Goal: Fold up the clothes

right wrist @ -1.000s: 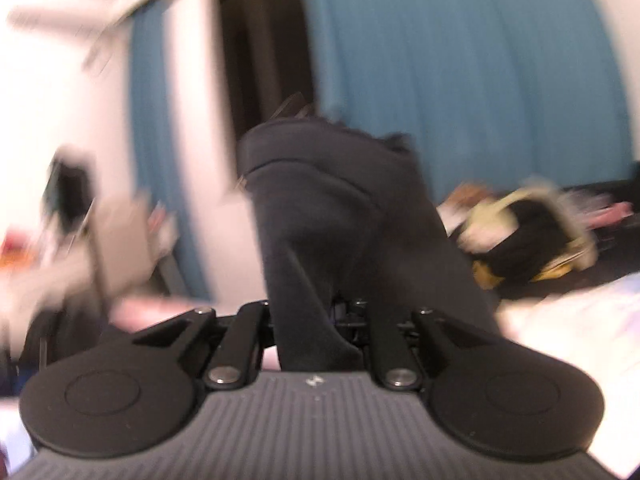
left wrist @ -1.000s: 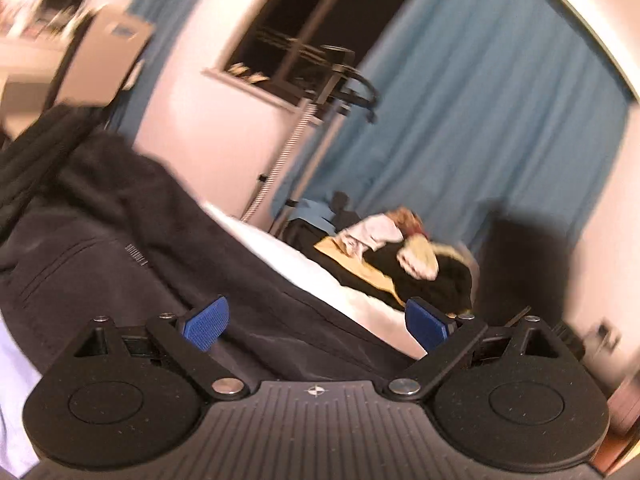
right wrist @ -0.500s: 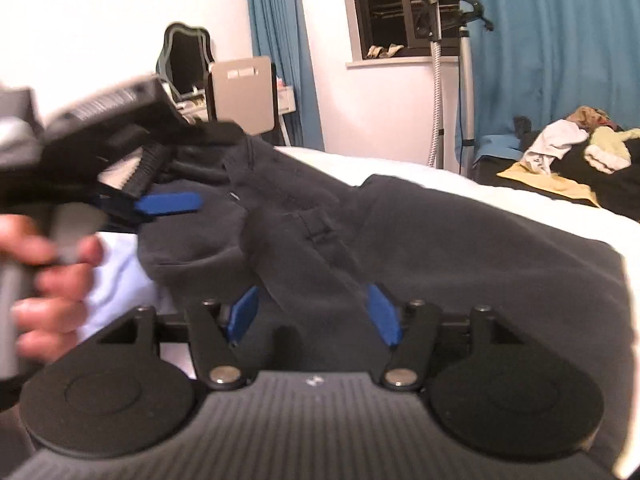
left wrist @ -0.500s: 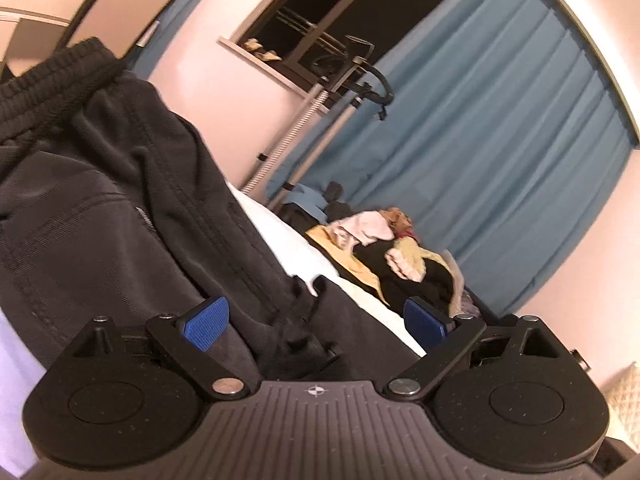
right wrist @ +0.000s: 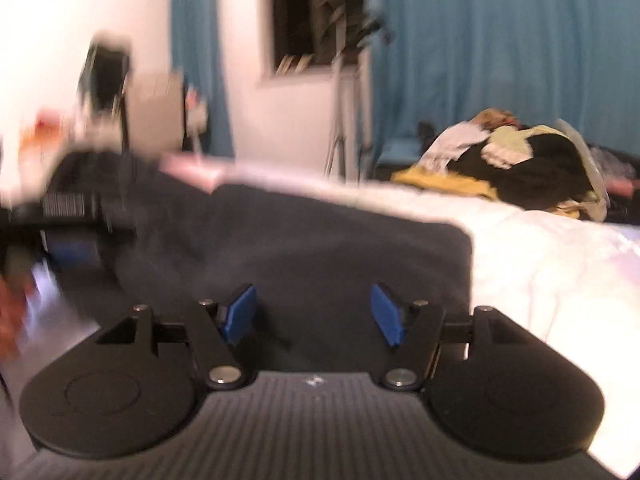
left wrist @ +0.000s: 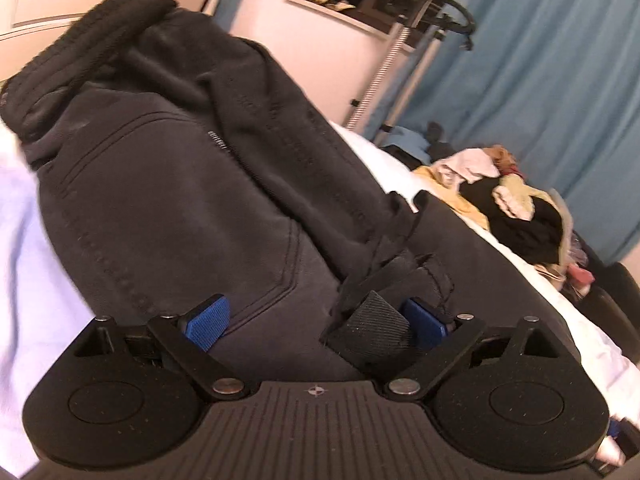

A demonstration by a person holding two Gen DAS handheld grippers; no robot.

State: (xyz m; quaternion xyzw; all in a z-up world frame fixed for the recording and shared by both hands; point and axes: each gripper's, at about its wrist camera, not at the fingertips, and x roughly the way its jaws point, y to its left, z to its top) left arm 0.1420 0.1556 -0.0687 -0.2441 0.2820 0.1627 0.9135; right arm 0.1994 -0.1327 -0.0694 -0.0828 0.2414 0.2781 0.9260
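Bedroom: white bed [right wrist: 532, 240], blue curtains [right wrist: 500, 48], dark window [right wrist: 316, 12], heap of mixed clothes [right wrist: 516, 160] at far end of bed. Dark trousers [left wrist: 168, 200] spread on bed — ribbed waistband [left wrist: 76, 48] raised at far left. Left tongs [left wrist: 316, 320] wide apart, bunched trouser fabric between pads. Right tongs [right wrist: 314, 314] wide apart, holding nothing — trouser leg lies just beyond. Right view blurred.

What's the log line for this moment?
left tongs: open | right tongs: open | dark grey trousers: flat on white bed
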